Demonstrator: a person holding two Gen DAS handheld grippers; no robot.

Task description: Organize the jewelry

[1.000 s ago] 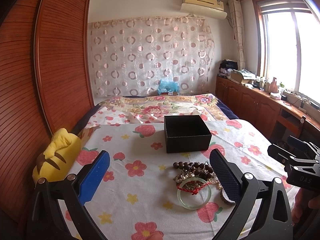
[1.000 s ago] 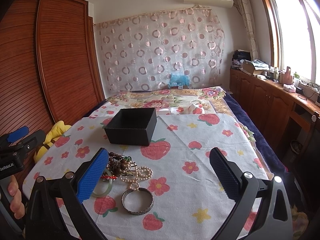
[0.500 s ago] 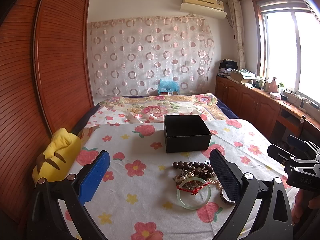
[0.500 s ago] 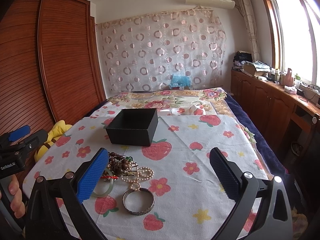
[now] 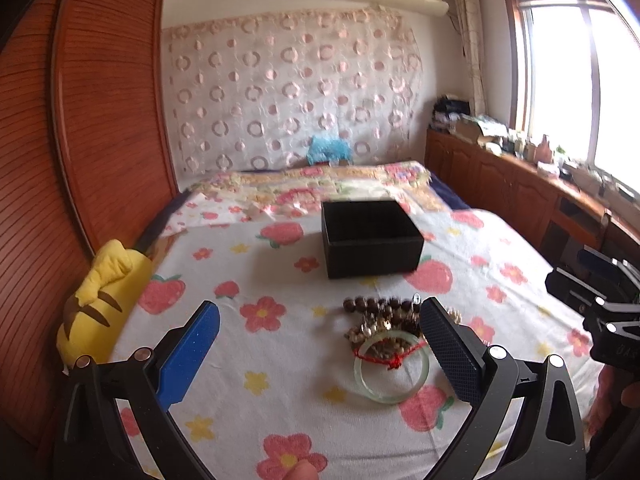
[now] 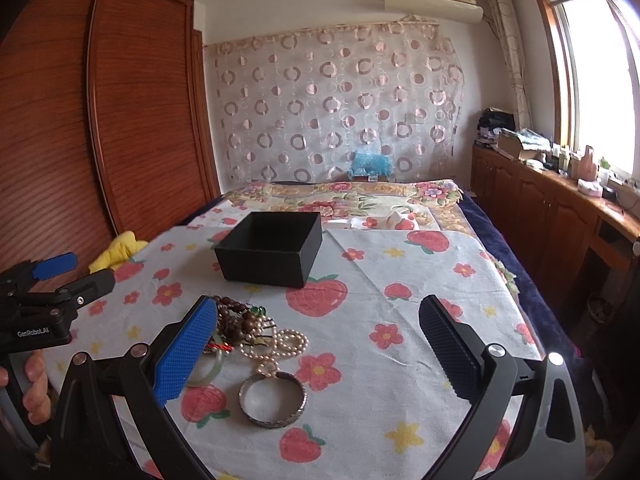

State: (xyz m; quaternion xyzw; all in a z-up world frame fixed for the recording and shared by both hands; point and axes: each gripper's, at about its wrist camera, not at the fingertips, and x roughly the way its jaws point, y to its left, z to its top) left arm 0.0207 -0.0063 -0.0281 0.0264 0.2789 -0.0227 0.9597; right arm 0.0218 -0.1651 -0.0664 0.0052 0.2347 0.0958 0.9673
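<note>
Both jaws spread wide, nothing held: left gripper (image 5: 320,348), right gripper (image 6: 316,344). The jewelry pile (image 6: 256,332) lies on the floral cloth (image 6: 400,280), just before the open black box (image 6: 272,248).

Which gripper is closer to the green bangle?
Left. The green bangle lies just ahead between the left gripper's fingers; the right gripper sits off to its right.

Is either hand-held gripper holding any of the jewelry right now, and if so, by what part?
Nothing is held. The left hand-held gripper and right hand-held gripper are both open above the jewelry pile.
</note>
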